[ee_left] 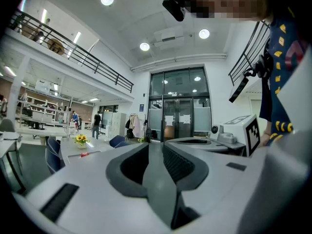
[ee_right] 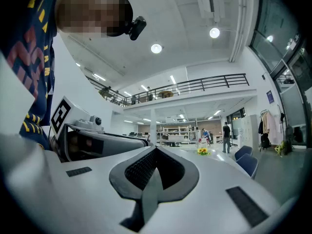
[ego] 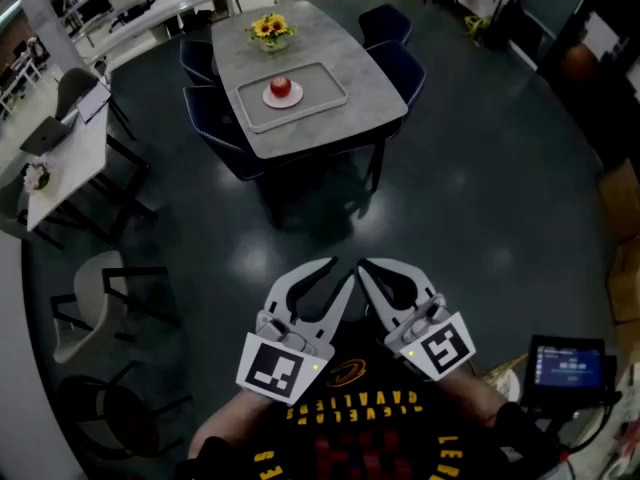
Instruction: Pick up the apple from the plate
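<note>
**Both tools closed and empty, apple far ahead on its plate**

The red apple [ego: 281,86] sits on a small white plate [ego: 270,98], and the plate lies inside a shallow grey tray [ego: 326,92]. The tray is on a grey surface [ego: 340,38] at the far side of the room, well apart from both tools. A pot of yellow flowers [ego: 270,28] stands on the same surface, behind the tray. Dark blue chairs [ego: 398,66] are placed around this surface, and a dark floor [ego: 480,188] lies between it and the person.

In the head view, the left tool [ego: 338,268] and the right tool [ego: 366,266] are held low, close to the person's body, side by side, and their tips are near each other. Both point toward the surface. In the left gripper view, the jaws of the left tool are pressed together with nothing between them. The right gripper view shows the same for the right tool: the jaws meet and hold nothing.
</note>
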A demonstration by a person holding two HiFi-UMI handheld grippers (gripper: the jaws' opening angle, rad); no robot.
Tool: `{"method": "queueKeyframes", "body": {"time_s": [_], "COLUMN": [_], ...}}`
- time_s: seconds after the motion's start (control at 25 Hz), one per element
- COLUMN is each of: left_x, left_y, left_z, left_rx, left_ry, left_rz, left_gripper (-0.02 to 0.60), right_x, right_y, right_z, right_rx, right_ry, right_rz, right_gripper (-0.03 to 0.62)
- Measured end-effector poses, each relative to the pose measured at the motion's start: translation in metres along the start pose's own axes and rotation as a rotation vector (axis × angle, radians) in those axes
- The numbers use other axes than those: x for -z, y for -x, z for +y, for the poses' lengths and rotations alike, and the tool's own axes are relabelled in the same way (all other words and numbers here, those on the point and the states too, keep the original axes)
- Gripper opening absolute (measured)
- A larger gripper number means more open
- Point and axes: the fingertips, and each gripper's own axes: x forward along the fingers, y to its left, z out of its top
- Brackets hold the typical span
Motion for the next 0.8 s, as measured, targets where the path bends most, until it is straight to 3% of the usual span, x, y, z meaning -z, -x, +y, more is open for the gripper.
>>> {"method": "queueKeyframes", "body": {"time_s": [0.44, 0.8], "left_x": [-0.002, 0.001], "left_y": [0.001, -0.020], "left_z": [0.010, 0.034], "left_rx": [-0.011, -0.034], "left_ry": [-0.014, 0.059], "left_rz": [0.008, 0.036], "left_gripper": [0.097, 0.096], "right_x": [-0.011, -0.001], "right_y": [-0.008, -0.023], "right_z": [-0.010, -0.040], "right_rx": [0.022, 0.084], "right_ry": [-0.036, -0.050], "right_rz": [-0.038, 0.024], "right_gripper": [0.006, 0.006]}}
